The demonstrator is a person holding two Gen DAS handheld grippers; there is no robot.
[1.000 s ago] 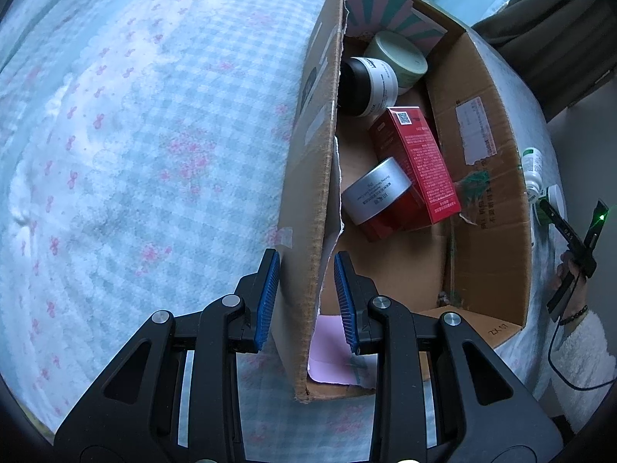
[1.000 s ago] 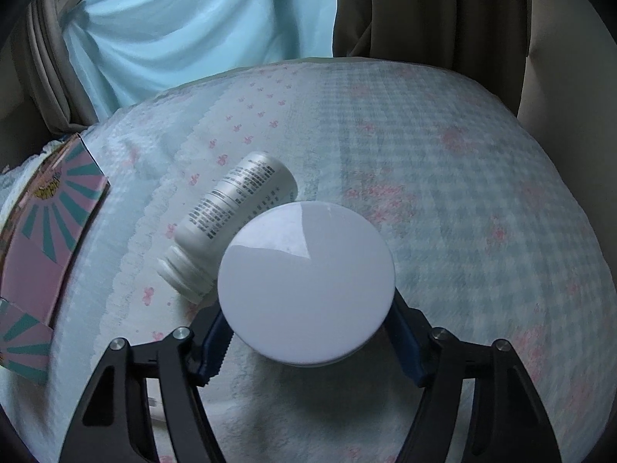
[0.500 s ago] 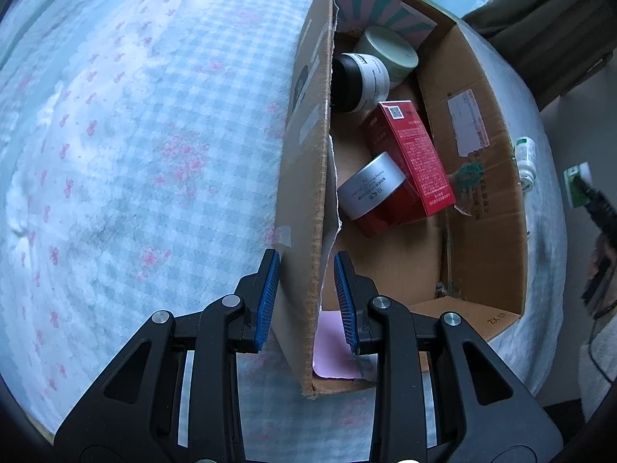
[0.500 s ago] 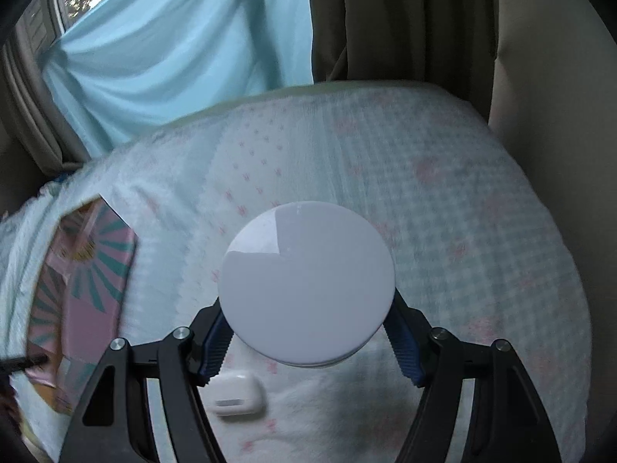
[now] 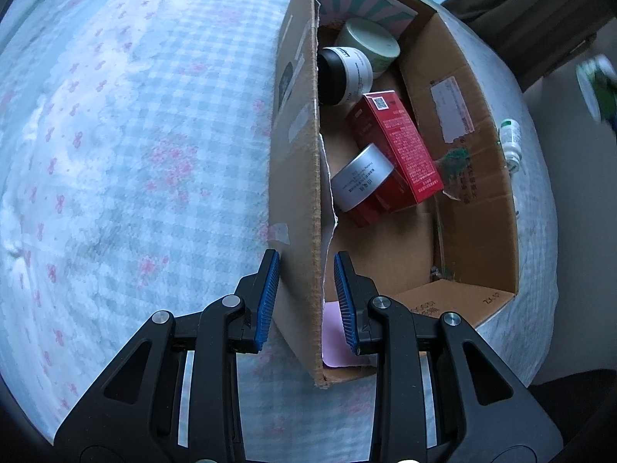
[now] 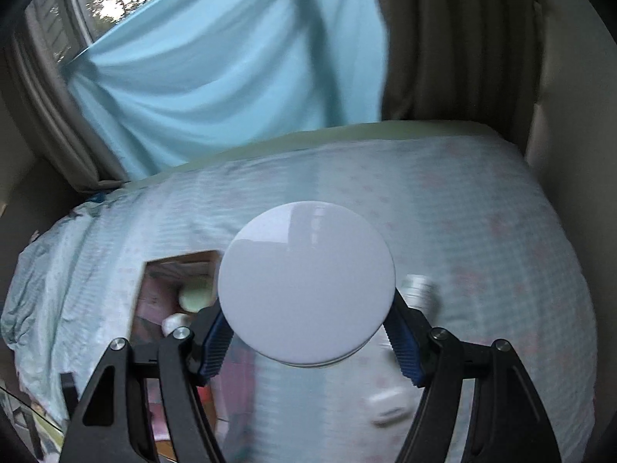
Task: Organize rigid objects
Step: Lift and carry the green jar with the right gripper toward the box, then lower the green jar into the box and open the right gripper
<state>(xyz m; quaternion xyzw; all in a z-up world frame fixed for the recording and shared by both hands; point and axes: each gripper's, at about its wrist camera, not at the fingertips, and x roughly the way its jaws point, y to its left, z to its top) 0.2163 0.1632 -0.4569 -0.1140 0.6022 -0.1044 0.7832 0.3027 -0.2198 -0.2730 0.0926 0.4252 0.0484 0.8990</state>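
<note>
Lifted higher, right tongs (image 6: 308, 341) grip the white-lidded jar (image 6: 306, 289); left tongs (image 5: 307, 301) pinch the cardboard box (image 5: 297, 193) wall.

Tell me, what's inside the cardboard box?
Inside the cardboard box are a red carton, a silver-lidded jar, a dark jar and a pale green jar. Anything beneath them is covered.

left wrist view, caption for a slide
Left tongs clamp the cardboard box wall; jars and a red carton lie inside.
</note>
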